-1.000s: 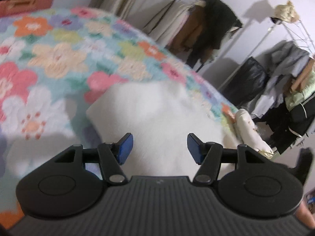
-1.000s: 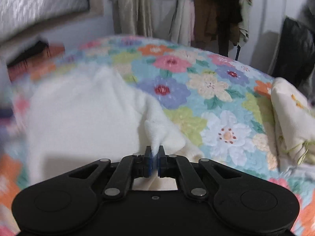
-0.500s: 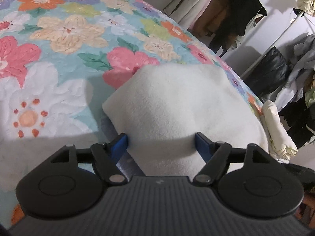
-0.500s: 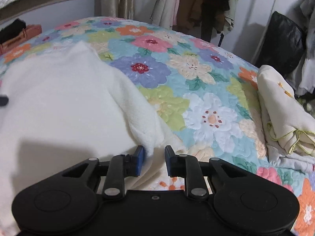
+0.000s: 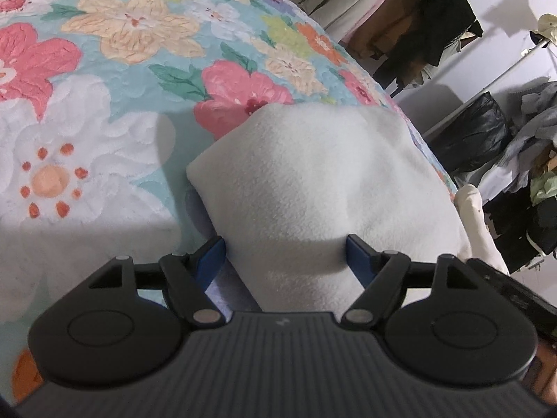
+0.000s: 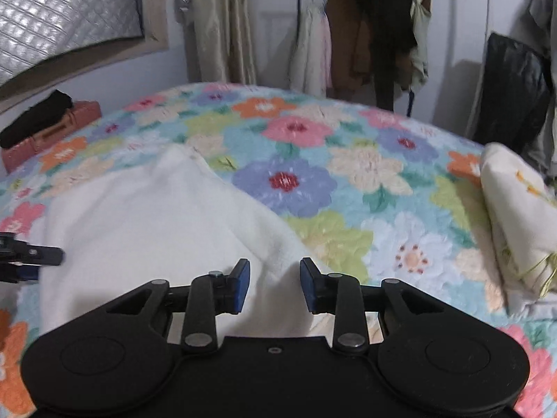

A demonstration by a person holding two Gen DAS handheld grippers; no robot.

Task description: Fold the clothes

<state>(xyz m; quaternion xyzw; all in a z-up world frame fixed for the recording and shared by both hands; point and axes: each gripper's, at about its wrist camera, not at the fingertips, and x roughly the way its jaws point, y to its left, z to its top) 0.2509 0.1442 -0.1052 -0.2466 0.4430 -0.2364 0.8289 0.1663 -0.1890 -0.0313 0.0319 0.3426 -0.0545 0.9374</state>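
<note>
White fleece garment, folded, lying on the bed's floral quilt toward its near edge. Left gripper: jaws spread wide, straddling the garment's near left part without clamping it. Right gripper: jaws apart, empty, over the garment's near right corner. Cream folded cloth at the bed's right edge, well apart from the garment.

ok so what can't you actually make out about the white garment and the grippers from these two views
- White garment: near edge hidden in both views by the gripper bodies; fold layers cannot be counted.
- Left gripper: open astride the cloth; contact underneath hidden by fabric.
- Right gripper: open; right wrist view is blurred, so contact with the cloth is unclear.
- Cream folded item: cut off by the frame edge.
</note>
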